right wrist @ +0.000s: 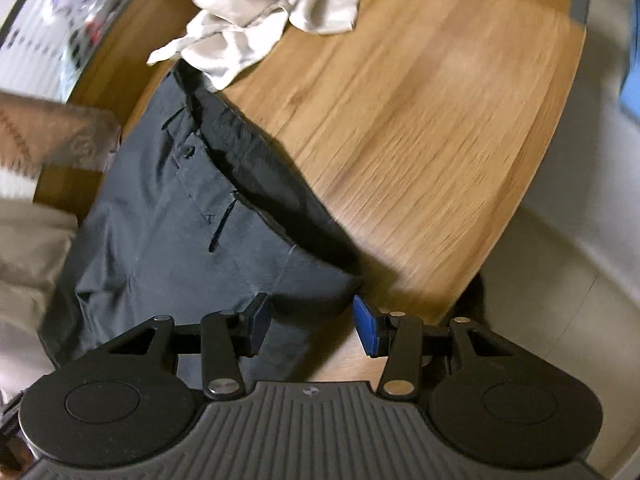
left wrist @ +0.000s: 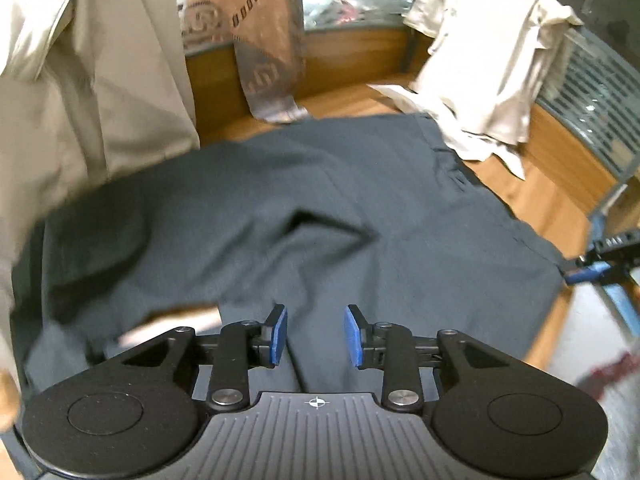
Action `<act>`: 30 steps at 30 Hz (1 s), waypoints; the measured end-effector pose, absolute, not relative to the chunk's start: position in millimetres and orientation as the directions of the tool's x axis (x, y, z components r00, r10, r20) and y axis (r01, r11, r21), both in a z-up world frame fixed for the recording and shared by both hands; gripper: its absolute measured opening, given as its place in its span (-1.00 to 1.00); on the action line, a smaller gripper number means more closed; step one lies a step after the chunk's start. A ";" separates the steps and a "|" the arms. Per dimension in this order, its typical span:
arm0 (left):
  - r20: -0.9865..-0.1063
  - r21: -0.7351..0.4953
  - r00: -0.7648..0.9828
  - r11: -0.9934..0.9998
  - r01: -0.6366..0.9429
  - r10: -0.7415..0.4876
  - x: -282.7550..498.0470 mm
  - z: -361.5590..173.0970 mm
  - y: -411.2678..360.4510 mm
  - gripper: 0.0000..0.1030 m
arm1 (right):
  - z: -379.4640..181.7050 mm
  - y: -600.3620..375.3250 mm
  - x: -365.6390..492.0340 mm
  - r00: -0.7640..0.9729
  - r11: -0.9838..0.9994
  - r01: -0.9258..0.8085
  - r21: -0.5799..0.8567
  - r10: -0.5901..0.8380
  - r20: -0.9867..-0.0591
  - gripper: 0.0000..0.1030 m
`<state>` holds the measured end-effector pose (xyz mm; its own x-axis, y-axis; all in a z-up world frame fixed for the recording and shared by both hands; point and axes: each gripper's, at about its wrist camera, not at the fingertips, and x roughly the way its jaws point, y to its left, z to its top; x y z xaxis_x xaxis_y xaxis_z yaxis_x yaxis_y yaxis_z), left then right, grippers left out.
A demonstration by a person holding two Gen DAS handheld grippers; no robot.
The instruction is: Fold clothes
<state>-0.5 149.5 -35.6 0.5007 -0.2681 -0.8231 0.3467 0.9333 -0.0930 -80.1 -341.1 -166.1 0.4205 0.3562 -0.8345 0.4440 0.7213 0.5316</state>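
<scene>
The left gripper [left wrist: 316,336] has its fingers [left wrist: 280,334] spread with nothing pinched; dark trousers [left wrist: 320,208] lie flat directly under and ahead of them, spread over the wooden surface [left wrist: 560,200]. Beyond the trousers, a cream garment [left wrist: 488,72] is heaped ahead to the right, a brown patterned towel [left wrist: 256,40] hangs ahead, and a beige garment [left wrist: 88,80] hangs to the left. The right gripper [right wrist: 312,330] likewise has its fingers [right wrist: 370,330] parted and empty, poised over the trousers' near edge, bare wood ahead to the right.

Beige garment [left wrist: 80,80] — cut off, blurred
</scene>
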 end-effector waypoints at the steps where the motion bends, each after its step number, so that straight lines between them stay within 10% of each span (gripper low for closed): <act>1: -0.817 -0.078 0.514 0.934 0.349 -0.260 7.9 -34.6 145.4 -0.11 | -166.7 -338.6 -78.8 0.423 0.723 0.447 0.526 0.347 -0.837 -0.02; 7: -0.797 -0.027 0.543 0.913 0.406 -0.265 53.4 -25.1 117.4 0.04 | -162.0 -333.8 -77.9 0.442 0.736 0.457 0.499 0.299 -0.846 -0.58; 30: -0.870 -0.039 0.317 0.693 0.720 -0.378 254.2 -123.5 -88.9 0.36 | -151.1 -376.4 -89.9 0.431 0.843 0.377 0.384 0.207 -0.878 -0.59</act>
<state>254.2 -88.9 -123.5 0.3175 -0.3781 -0.8696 0.7198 0.6931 -0.0386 -89.9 -376.4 -151.1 0.4315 0.2074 -0.8780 0.3767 0.8429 0.3842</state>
